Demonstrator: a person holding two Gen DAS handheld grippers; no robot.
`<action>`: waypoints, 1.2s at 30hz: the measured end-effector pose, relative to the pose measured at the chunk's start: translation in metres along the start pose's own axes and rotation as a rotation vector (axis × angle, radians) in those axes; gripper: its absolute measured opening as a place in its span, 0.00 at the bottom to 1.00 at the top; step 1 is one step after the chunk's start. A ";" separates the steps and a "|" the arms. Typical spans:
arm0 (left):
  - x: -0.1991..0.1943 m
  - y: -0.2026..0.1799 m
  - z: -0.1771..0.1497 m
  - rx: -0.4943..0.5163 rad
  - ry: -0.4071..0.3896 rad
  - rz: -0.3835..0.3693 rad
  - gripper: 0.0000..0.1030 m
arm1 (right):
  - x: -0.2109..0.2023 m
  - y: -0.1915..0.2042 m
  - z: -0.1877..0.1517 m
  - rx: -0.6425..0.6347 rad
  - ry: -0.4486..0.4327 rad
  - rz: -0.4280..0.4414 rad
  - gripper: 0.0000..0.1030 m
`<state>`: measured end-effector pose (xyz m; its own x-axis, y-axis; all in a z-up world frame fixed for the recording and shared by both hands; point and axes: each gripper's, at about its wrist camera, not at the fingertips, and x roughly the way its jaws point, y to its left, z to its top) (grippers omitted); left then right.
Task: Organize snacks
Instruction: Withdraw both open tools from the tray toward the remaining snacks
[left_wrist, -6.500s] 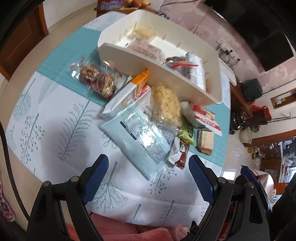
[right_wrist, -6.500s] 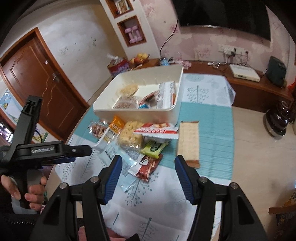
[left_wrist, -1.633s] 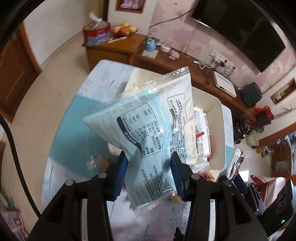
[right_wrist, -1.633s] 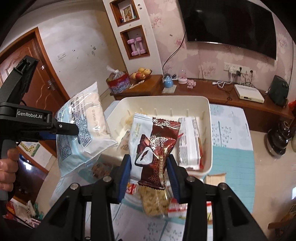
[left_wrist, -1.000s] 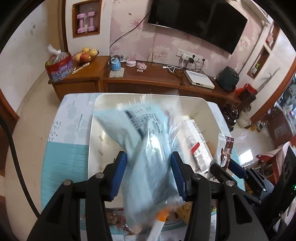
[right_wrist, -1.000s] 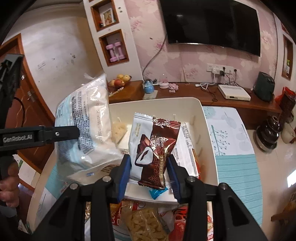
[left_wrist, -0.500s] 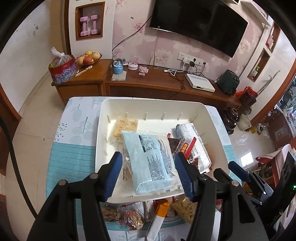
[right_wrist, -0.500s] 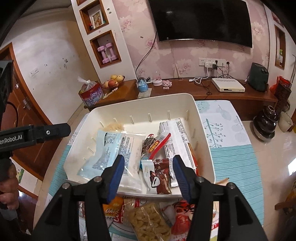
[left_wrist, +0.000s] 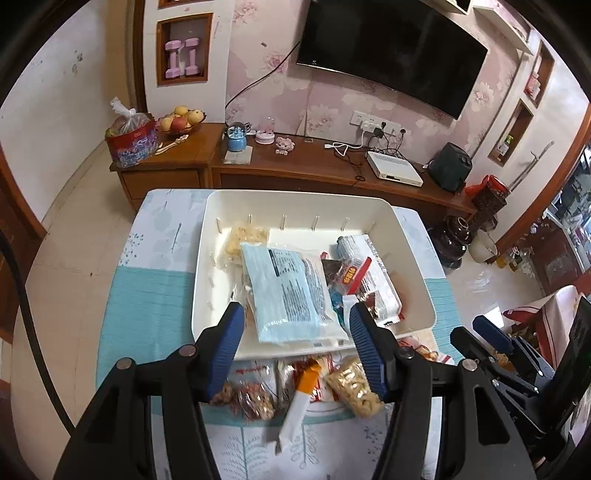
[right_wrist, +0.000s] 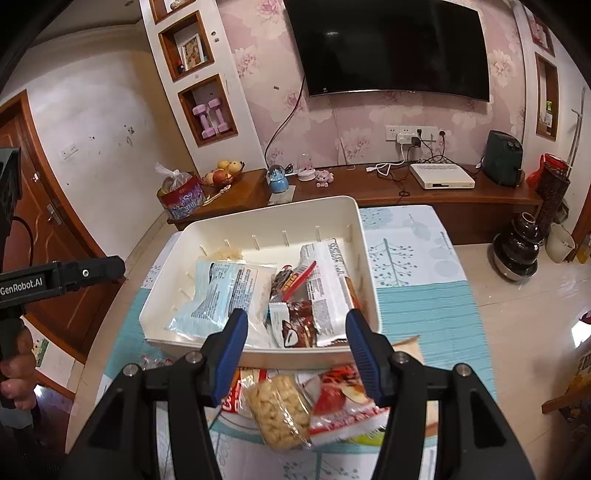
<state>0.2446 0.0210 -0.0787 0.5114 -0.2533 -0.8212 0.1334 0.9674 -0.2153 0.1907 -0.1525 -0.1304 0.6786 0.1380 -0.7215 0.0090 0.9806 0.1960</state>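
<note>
Snacks (right_wrist: 279, 411) left on the worktop (right_wrist: 424, 306) lie below my fingers (right_wrist: 229, 350), near side of the bin (right_wrist: 360, 236). My right gripper (right_wrist: 293, 349) is nearer; both it and the left gripper (left_wrist: 295, 345) gape empty.

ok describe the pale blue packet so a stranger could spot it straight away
Find the white bin on the table with the teal cloth. The pale blue packet lies flat in its middle, printed side up. It is the largest packet there and the only blue one, left of the dark brown wrapper.
</note>
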 end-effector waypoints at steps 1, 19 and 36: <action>-0.003 -0.001 -0.003 -0.007 -0.001 -0.001 0.57 | -0.003 -0.002 -0.001 -0.004 0.000 0.002 0.54; -0.028 -0.035 -0.068 -0.094 0.018 0.060 0.66 | -0.040 -0.054 -0.033 0.052 0.110 0.125 0.54; -0.028 -0.055 -0.114 -0.115 0.072 0.170 0.77 | -0.030 -0.089 -0.068 0.189 0.304 0.322 0.58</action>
<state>0.1257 -0.0252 -0.1042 0.4557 -0.0903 -0.8855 -0.0494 0.9907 -0.1265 0.1191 -0.2343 -0.1714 0.4231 0.4931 -0.7601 -0.0138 0.8424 0.5387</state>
